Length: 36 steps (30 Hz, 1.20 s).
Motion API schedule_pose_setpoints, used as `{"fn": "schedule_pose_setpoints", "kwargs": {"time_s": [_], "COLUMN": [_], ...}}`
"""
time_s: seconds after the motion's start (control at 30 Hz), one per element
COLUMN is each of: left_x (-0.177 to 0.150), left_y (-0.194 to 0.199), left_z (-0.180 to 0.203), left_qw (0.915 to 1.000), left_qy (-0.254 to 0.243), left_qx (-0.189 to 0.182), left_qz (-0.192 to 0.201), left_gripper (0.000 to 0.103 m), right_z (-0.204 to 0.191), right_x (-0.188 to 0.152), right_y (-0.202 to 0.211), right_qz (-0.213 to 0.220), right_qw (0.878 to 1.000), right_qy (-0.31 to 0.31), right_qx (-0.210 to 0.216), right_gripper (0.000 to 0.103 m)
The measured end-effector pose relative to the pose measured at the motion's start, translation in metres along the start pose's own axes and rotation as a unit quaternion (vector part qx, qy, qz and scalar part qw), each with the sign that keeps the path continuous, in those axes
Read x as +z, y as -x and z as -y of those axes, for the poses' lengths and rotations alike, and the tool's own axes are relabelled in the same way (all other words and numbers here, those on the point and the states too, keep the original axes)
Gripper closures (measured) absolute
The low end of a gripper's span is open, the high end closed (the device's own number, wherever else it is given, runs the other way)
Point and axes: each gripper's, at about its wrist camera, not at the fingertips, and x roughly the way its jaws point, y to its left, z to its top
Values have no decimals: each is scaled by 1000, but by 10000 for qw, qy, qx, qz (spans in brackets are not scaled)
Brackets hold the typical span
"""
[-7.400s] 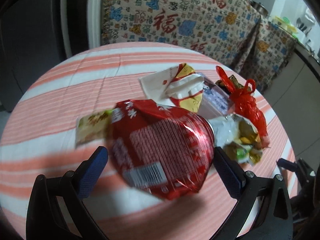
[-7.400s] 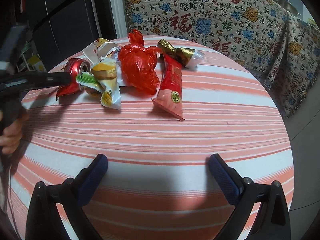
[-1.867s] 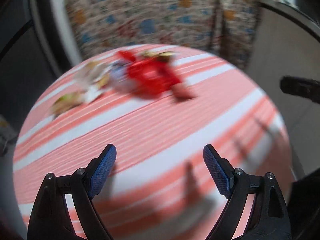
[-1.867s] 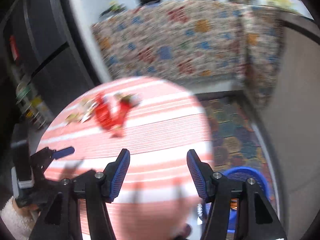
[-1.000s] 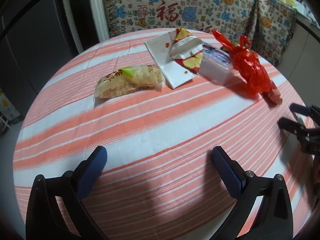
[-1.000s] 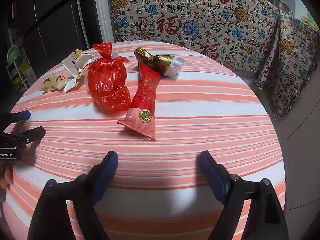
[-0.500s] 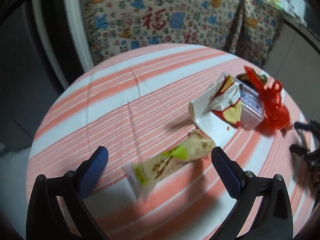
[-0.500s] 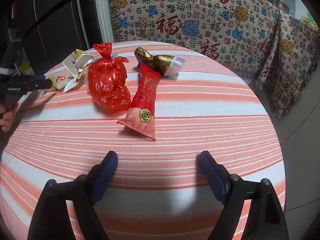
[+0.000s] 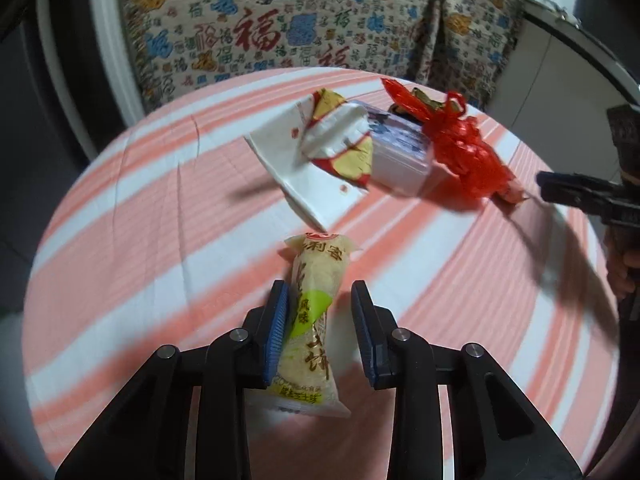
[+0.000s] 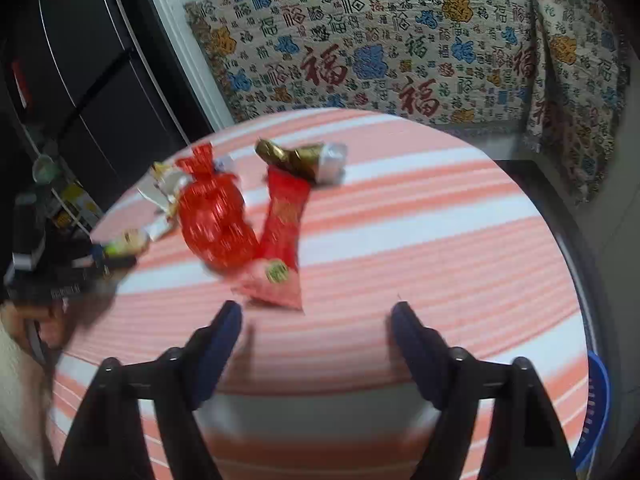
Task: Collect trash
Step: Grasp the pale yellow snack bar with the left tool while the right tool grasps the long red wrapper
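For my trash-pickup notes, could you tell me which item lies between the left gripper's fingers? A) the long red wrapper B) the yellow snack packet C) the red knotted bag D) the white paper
B: the yellow snack packet lies between the closing pads of the left gripper.

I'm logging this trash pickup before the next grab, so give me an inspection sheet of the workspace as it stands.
Surface: round table under an orange and white striped cloth.
Job's things: yellow snack packet; torn white wrapper; clear plastic box; red bag; red pouch; gold wrapper.
Clutter: nothing seen.
Grippers: left gripper closing, the snack packet between its jaws, left pad touching, right pad apart; right gripper closing on nothing.
Cables: nothing seen.
Surroundings: patterned cloth; dark cabinet; blue basket on the floor.
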Motion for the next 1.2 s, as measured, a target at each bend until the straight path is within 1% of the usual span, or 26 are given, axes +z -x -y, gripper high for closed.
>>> {"fn": "schedule_pose_setpoints", "kwargs": {"time_s": [0.07,0.1,0.17,0.23,0.3,0.33,0.37,0.4,0.43,0.47,0.57,0.6,0.63,0.67,0.7,0.73,0.77,0.8,0.87,1.0,1.03,1.1,1.17,1.2], "left_x": [-9,-14,-20,-27,-33,-37,-41,-44,-48,-50,-55,-57,-57,-58,-57,-57,-57,-57,-55,-55,-55,-54,-55,-55], "left_y": [6,9,13,18,21,22,23,23,23,23,20,17,15,14,13,12,11,11,9,8,9,9,16,20], "left_z": [10,17,28,40,50,53,56,57,59,60,63,64,64,65,65,65,64,63,61,60,61,59,54,50], "left_qw": [9998,9995,9989,9982,9977,9974,9967,9960,9952,9947,9934,9921,9914,9907,9902,9891,9887,9887,9890,9895,9902,9930,9943,9943], "left_qy": [185,288,445,576,641,684,758,831,909,930,845,814,788,756,747,752,768,800,831,821,787,653,746,873], "left_qx": [-52,-92,-84,-45,103,150,193,236,307,372,737,924,1028,1118,1170,1256,1281,1257,1213,1181,1150,987,761,603], "left_qz": [29,60,93,137,171,197,215,211,206,223,250,220,201,184,177,147,138,134,130,126,105,-34,22,87], "left_gripper": [70,70,70,70,68,63,52,45,31,21,8,7,5,5,4,1,0,0,0,0,0,0,1,1], "right_z": [-7,-10,-18,-25,-28,-29,-30,-30,-30,-30,-31,-29,-27,-24,-21,-18,-15,-14,-14,-27,-35,-38,-37,-36], "right_x": [14,19,29,33,31,29,25,21,16,11,-12,-17,-26,-31,-33,-35,-36,-35,-33,-32,-31,-28,-21,-15], "right_y": [-4,-7,-18,-32,-40,-43,-40,-36,-31,-25,-4,1,7,11,12,10,8,9,6,-3,-8,-10,-9,-6], "right_qz": [-86,-139,-212,-352,-514,-558,-507,-501,-522,-539,-513,-485,-373,-269,-242,-284,-340,-283,-340,-449,-585,-776,-980,-1047], "right_qw": [9998,9996,9992,9984,9972,9969,9972,9973,9972,9970,9958,9957,9956,9957,9956,9957,9960,9961,9954,9909,9870,9851,9863,9870], "right_qy": [86,150,275,386,459,478,467,476,481,492,745,791,857,884,885,854,797,815,873,1237,1438,1461,1295,1217], "right_qx": [164,190,209,229,292,296,290,238,235,247,115,80,-22,-117,-174,-237,-201,-188,-200,-291,-426,-466,-296,-109], "right_gripper": [40,48,54,55,69,70,73,80,79,79,79,76,75,64,49,47,47,47,44,23,23,23,23,24]}}
